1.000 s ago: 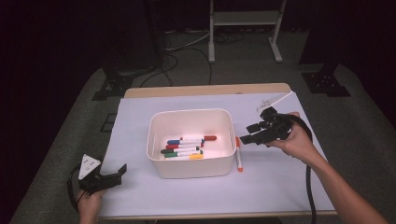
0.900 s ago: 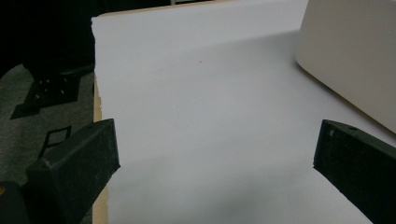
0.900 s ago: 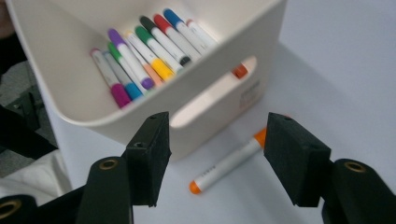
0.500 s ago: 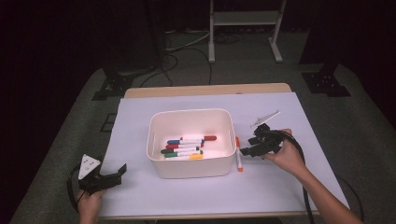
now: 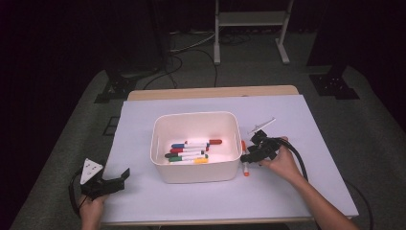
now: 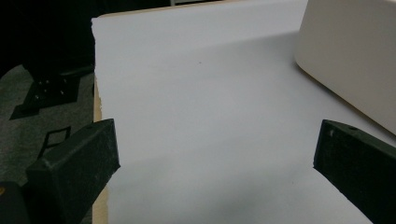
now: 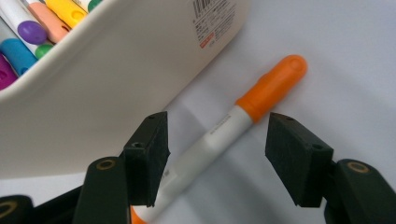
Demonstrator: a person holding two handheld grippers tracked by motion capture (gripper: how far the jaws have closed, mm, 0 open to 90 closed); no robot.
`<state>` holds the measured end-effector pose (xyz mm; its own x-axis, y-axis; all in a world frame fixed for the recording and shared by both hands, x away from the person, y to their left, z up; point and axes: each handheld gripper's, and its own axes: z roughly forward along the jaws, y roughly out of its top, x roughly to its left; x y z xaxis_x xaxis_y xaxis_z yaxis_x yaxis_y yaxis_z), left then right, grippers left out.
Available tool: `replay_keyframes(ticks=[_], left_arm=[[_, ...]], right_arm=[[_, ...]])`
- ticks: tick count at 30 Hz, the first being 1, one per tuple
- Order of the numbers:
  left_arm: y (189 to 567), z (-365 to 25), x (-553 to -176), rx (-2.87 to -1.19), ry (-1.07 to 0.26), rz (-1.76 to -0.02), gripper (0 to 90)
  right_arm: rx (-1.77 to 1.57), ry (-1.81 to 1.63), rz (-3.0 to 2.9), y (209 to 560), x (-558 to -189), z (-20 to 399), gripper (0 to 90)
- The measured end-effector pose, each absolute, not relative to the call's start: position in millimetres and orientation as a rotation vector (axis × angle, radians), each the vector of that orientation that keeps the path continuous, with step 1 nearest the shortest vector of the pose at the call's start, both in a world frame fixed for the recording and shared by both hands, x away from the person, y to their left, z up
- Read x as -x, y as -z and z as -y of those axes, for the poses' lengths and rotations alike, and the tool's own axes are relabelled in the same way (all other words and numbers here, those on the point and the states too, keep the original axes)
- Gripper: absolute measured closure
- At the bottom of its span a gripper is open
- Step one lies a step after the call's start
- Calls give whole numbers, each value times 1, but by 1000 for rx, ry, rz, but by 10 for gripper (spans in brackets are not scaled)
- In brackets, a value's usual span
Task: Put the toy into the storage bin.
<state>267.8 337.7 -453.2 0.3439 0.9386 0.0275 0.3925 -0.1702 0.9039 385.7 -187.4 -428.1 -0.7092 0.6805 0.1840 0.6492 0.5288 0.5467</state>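
The marker (image 7: 233, 126) lies flat between the right gripper (image 7: 217, 156)'s parted jaws — ungripped, its orange cap pointing away, its length running alongside the white bin (image 7: 116, 88).

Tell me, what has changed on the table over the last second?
The right tool came down from above the table to the orange-capped marker lying beside the white bin; its open jaws now stand either side of the marker, not yet gripping. The left tool, the bin and its markers stayed put.

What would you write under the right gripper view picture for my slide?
Open right gripper straddles an orange-capped marker lying on the table beside the white bin.
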Motion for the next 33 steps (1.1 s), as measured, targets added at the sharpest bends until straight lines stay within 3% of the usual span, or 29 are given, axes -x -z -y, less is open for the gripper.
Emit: replay_keyframes(ticks=[11, 27, 33], left_arm=[[453, -338, -268, -1738, -785, -1189, 0], [453, -337, -268, -1739, -788, -1191, 0], [453, -337, -268, -1739, -787, -1193, 0]], right_arm=[[-1214, -806, -2626, 435, -381, 198, 477], [-1264, -740, -2530, 436, -373, 229, 750], [-1302, -756, -2535, 435, -373, 233, 757]])
